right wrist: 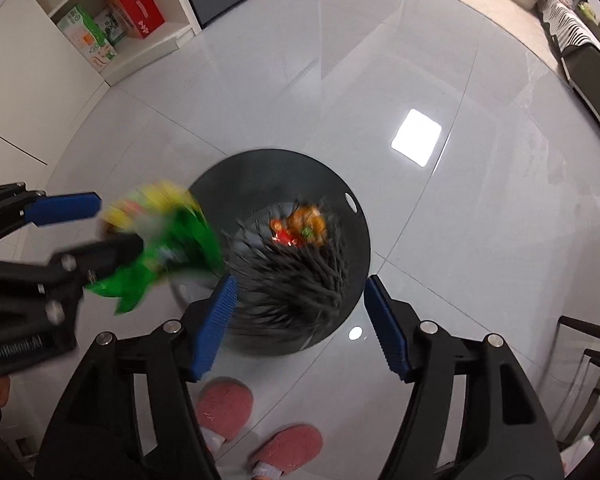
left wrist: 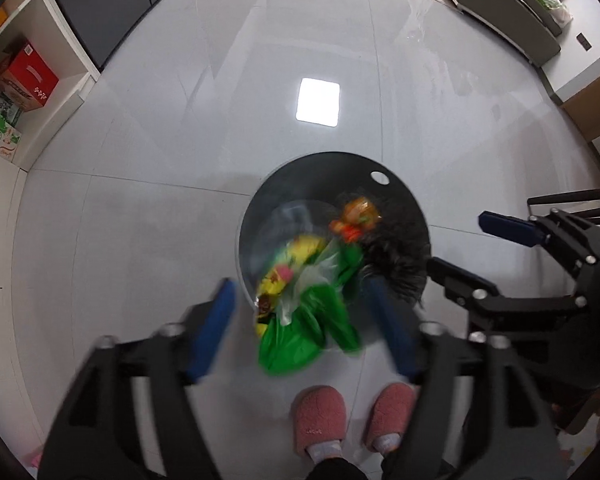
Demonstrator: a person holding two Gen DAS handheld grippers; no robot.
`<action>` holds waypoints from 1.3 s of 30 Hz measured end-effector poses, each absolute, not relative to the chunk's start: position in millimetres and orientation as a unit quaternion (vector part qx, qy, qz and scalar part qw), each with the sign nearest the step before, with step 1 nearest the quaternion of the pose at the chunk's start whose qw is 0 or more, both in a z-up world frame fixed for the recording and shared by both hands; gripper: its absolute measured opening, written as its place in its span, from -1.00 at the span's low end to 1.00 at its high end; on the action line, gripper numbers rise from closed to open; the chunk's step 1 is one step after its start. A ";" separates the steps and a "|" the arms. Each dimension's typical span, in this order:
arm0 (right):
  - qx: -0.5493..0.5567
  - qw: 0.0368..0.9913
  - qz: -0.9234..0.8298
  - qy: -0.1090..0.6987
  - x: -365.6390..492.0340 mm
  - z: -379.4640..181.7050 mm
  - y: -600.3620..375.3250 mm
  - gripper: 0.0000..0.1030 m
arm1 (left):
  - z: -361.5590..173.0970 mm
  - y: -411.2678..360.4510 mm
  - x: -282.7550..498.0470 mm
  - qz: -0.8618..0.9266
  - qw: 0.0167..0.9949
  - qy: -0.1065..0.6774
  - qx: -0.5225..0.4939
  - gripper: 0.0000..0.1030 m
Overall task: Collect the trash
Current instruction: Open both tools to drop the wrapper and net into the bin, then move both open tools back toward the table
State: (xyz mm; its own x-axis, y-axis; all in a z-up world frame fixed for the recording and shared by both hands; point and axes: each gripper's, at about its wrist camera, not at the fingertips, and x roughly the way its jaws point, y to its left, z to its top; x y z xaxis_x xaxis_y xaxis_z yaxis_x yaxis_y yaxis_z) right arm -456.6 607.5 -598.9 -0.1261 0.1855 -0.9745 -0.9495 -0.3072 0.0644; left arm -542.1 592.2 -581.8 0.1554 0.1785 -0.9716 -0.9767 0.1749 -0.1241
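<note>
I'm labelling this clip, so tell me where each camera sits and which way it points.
Left wrist: on the left hand-held gripper, aimed down at the dark bin and blurred green wrappers; shows its blue fingers, pink slippers and the right hand-held gripper.
Right wrist: on the right one, aimed down over the bin; shows its fingers, slippers and the left one.
Shared: bin, wrappers, slippers, grey floor, shelf with the red box.

No legible text; print on red carton point(right wrist: 138, 10) and green boxes point(right wrist: 85, 36) too blurred.
</note>
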 end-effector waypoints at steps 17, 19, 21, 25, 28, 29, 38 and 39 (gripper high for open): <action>-0.438 0.502 0.648 0.369 -416.8 -401.9 560.2 0.24 | -413.7 550.8 -526.6 0.481 0.625 0.474 -0.393 0.43; -0.417 0.523 0.644 0.372 -402.8 -357.0 545.1 0.24 | -374.5 542.8 -515.6 0.475 0.634 0.482 -0.374 0.43; -0.398 0.545 0.637 0.372 -390.3 -318.3 527.3 0.24 | -344.4 536.7 -499.5 0.468 0.646 0.486 -0.358 0.44; -0.359 0.601 0.608 0.375 -350.0 -243.3 480.5 0.24 | -280.0 518.5 -463.0 0.432 0.683 0.494 -0.321 0.47; -0.334 0.644 0.573 0.380 -319.2 -203.2 443.4 0.24 | -240.4 499.3 -425.7 0.390 0.715 0.506 -0.284 0.50; -0.323 0.663 0.555 0.384 -304.4 -188.8 424.4 0.24 | -228.7 489.5 -409.0 0.371 0.727 0.511 -0.270 0.50; -0.215 0.793 0.374 0.430 -190.1 -119.0 237.9 0.24 | -169.2 383.3 -279.9 0.194 0.811 0.529 -0.158 0.51; -0.201 0.803 0.353 0.435 -177.9 -112.9 214.2 0.24 | -163.6 367.0 -265.3 0.174 0.817 0.529 -0.148 0.51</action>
State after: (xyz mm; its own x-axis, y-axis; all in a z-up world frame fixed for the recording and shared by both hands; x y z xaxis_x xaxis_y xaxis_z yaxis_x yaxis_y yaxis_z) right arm -177.9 214.2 -112.9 0.3719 0.3929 -0.8411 -0.7430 0.6691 -0.0160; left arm -265.3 367.0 -163.6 0.3804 0.1275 -0.9160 -0.4411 0.8955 -0.0585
